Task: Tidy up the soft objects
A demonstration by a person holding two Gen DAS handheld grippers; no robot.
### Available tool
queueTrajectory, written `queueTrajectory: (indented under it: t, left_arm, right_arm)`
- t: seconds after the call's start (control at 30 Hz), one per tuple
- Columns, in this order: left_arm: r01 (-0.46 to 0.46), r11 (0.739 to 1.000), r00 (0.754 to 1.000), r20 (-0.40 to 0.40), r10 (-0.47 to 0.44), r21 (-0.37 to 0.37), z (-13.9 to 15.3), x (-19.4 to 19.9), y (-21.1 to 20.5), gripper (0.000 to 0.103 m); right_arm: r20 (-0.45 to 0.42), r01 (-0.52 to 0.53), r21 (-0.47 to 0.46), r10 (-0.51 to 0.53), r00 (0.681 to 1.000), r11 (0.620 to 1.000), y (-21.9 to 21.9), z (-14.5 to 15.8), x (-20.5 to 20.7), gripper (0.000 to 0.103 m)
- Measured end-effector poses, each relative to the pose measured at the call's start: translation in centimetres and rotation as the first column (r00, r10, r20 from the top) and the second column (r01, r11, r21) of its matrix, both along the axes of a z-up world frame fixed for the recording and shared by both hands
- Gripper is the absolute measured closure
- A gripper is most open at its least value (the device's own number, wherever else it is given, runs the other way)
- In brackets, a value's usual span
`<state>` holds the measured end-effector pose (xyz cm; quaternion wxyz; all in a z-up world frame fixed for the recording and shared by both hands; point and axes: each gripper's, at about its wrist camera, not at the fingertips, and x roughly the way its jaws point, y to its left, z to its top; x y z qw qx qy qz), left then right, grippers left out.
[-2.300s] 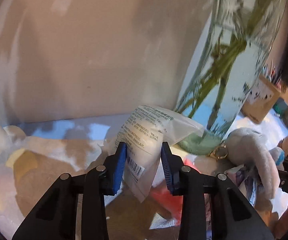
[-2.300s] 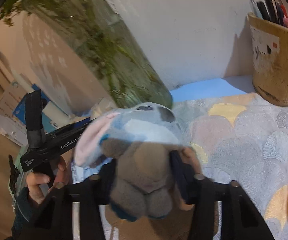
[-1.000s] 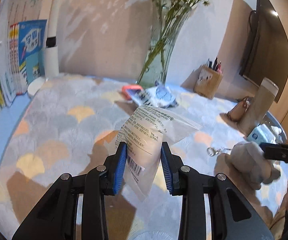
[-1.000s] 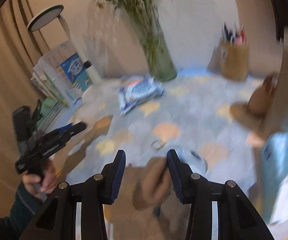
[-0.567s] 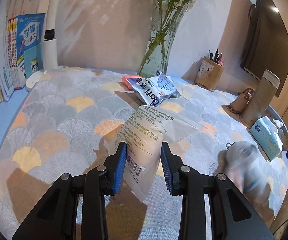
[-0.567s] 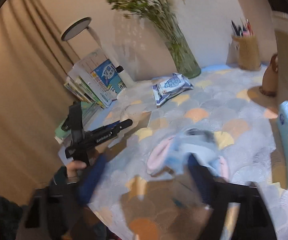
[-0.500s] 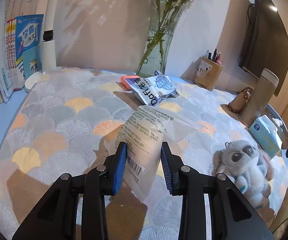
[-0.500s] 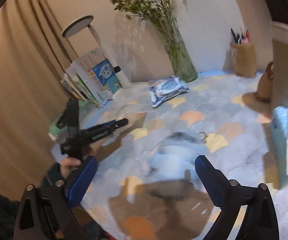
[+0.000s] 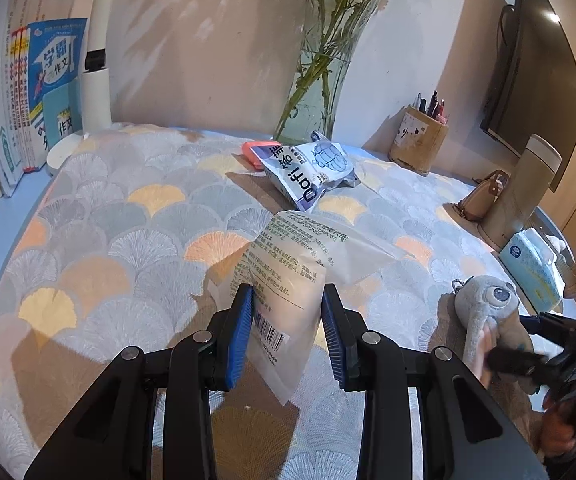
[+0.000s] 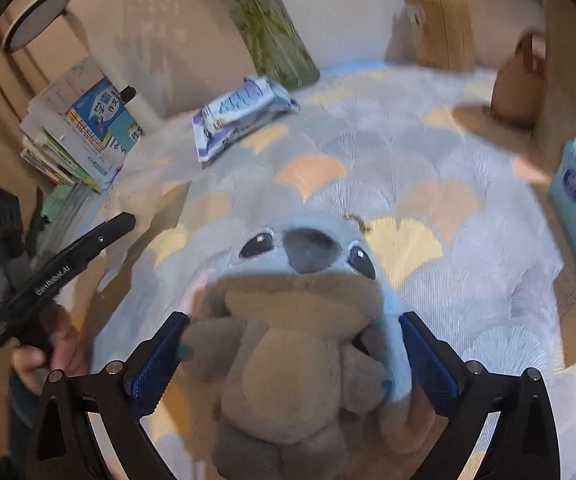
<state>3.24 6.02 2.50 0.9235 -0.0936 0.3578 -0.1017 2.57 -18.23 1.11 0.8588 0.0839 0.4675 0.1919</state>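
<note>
Blue-padded left gripper (image 9: 287, 332): jaws drawn close, pads pressed on both sides of a clear plastic pouch (image 9: 288, 284), which hangs above the tablecloth (image 9: 120, 240). Pouch: soft, cream-white filling, printed text on the upper face, barcode near the lower left pad, loose transparent flap sticking out to the right. Right gripper (image 10: 293, 354): jaws have just been opening and now stand spread wide, the plush toy (image 10: 299, 304) between them; the blue pads sit at its flanks, and whether they touch the fur cannot be told through the blur. Plush toy: grey-blue head, dark oval nose, two black eyes, pink inner ear, beige-grey belly and stubby limbs, a small metal ring by its head; it rests on the tablecloth near the right edge of the table, beside a blue tissue pack (image 9: 531, 264). Tablecloth: grey, yellow and orange fan pattern. Further back: a blue-and-white wipes packet (image 9: 311, 168) lying partly over a flat red item (image 9: 254, 150), just before a glass vase (image 9: 323, 64) of green stems. Right of it, a pen holder (image 9: 417, 142); upright books (image 9: 28, 92) at the left edge.
</note>
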Motion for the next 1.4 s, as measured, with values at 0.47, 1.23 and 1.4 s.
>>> queueTrajectory:
  t: [0.47,1.23,1.4]
  left_arm:
    - [-0.014,1.000,0.993,0.117,0.011,0.026,4.8,-2.2,-2.6,0.072]
    - [0.038,0.996,0.989,0.137,-0.049,0.078,6.5,-4.8,-5.5,0.072]
    - [0.049,0.995,0.987,0.152,-0.061,0.082,7.0,-5.1,-6.3,0.072]
  right_arm:
    - [0.203,0.008,-0.046,0.001,0.979,0.999,-1.3,5.6,-3.2,0.077]
    - [0.029,-0.051,-0.162,0.056,0.998,0.986,1.0,0.5,-2.0,0.073]
    - [0.054,-0.059,-0.061,0.062,0.997,0.996,-0.5,1.4,-2.6,0.073]
